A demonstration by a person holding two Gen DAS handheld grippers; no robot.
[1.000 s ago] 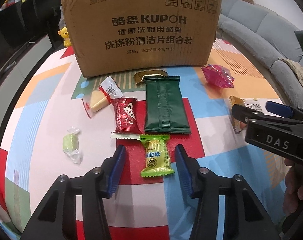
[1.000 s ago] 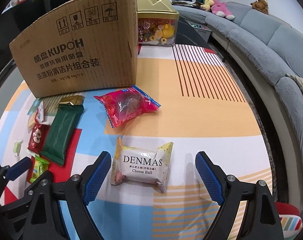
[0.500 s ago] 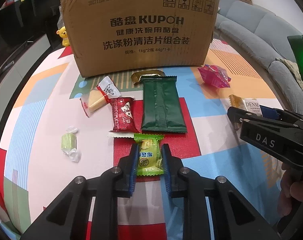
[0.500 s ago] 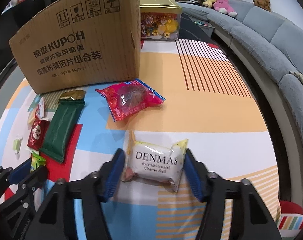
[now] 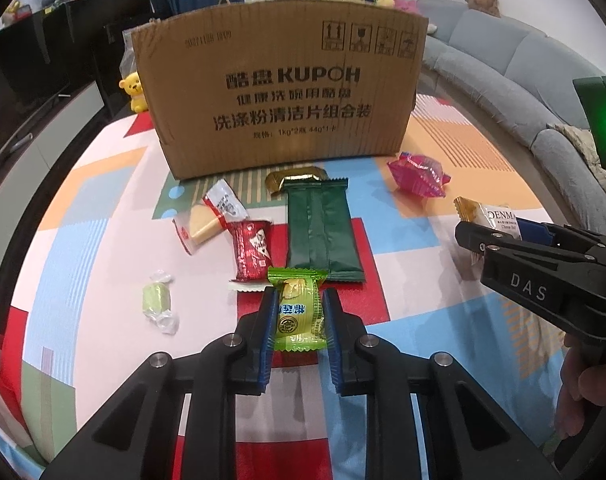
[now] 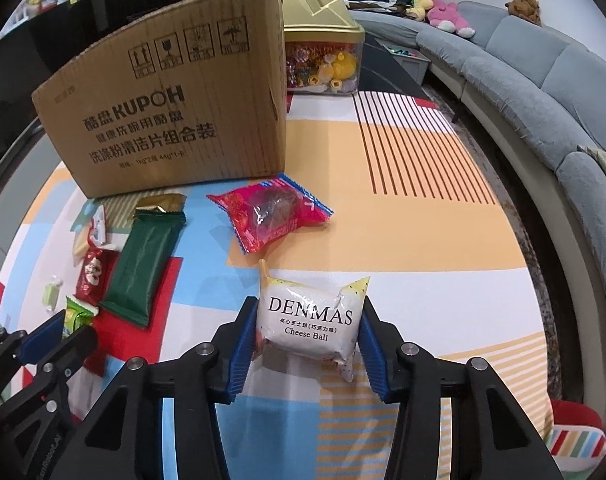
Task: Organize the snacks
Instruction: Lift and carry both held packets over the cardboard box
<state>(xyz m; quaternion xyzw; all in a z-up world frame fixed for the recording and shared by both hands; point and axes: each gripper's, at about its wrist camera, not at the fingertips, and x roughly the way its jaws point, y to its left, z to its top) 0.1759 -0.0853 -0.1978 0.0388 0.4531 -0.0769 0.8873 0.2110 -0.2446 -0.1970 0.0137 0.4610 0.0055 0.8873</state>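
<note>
Snacks, both in front of the cardboard box (image 5: 279, 92): left gripper (image 5: 299, 316) fingers pinch green packet (image 5: 299, 312) mid-body, right gripper (image 6: 309, 332) fingers closing on puffy DENMAS bag (image 6: 311, 320); light, soft, crinkly, probably crushable.

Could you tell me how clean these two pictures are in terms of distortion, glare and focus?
Left wrist view: strong fisheye bows the cardboard box, dark vignette corners, the green snack sharp. Right wrist view: same bowing; small glare spots on the white Cheese Ball packet, print legible.
</note>
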